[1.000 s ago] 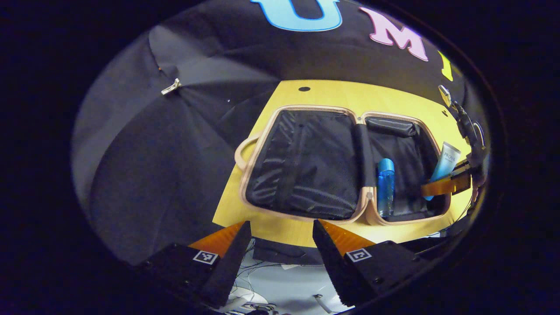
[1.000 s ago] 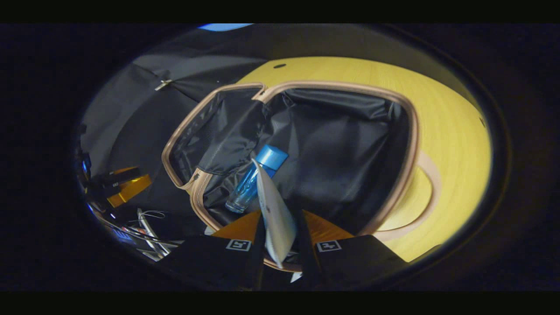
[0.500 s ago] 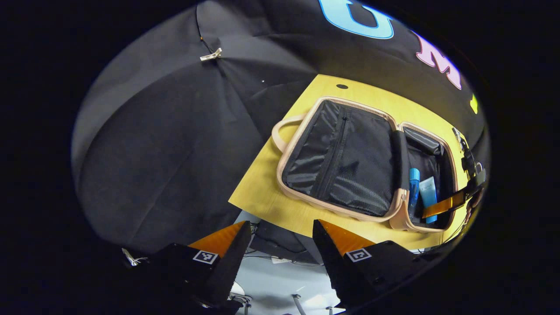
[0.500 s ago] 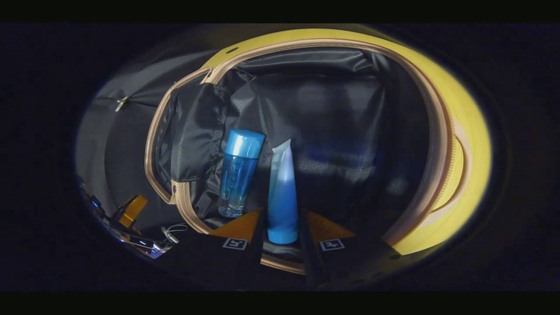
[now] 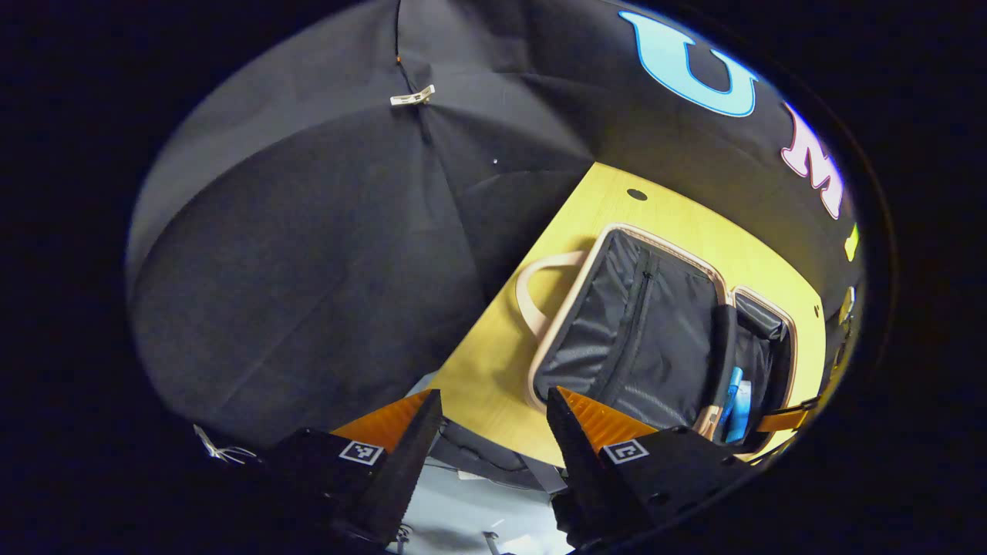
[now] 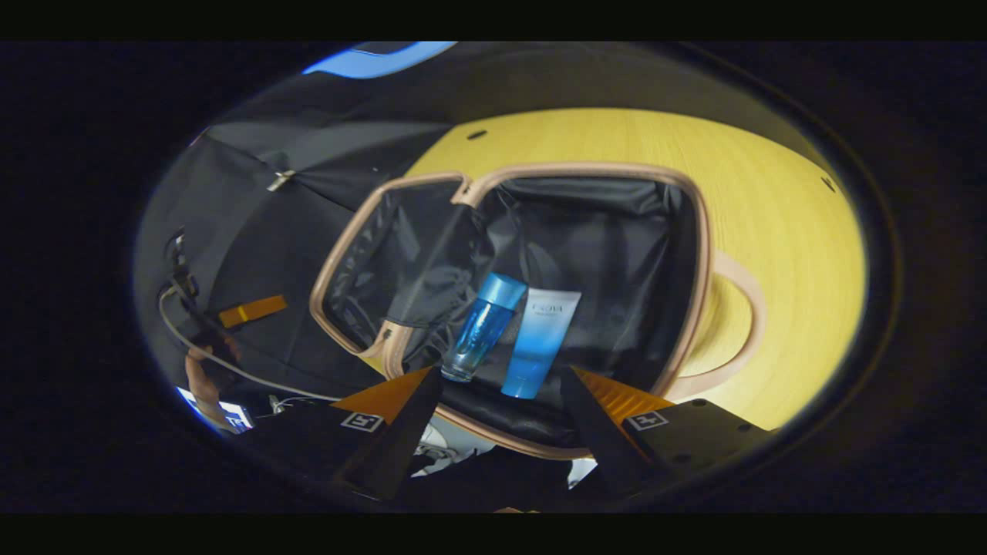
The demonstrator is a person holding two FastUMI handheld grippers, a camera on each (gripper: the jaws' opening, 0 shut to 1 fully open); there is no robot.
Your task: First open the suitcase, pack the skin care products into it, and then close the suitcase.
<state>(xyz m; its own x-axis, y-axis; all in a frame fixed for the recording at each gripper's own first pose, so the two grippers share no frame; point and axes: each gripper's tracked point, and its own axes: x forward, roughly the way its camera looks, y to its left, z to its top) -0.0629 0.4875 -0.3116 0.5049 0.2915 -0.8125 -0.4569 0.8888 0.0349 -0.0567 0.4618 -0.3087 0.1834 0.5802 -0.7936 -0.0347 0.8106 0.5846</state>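
Note:
The tan-rimmed suitcase [image 6: 705, 254] lies open and flat on the yellow table [image 6: 771, 231], black lining up. In its near half a blue bottle [image 6: 482, 327] and a blue-and-white tube [image 6: 540, 339] lie side by side. My right gripper [image 6: 501, 420] hangs open just above the near rim, empty, a little short of the tube. In the left gripper view the suitcase [image 5: 555, 339] sits to the right, bottle [image 5: 729, 395] and tube [image 5: 743, 401] in its far half. My left gripper [image 5: 493, 432] is open and empty, off the table's corner. The right gripper's finger [image 5: 783, 420] shows past the case.
Black cloth walls close the booth at the back and left. Beige handles stick out from both suitcase halves [image 5: 536, 297] [image 6: 744, 324]. The other gripper [image 6: 250, 310], a cable and a hand [image 6: 202, 378] sit at the left of the right gripper view. Bare tabletop lies behind the case.
My right gripper let go of the tube, which now lies beside the bottle, and drew back and up. My left gripper swung further left and away from the suitcase.

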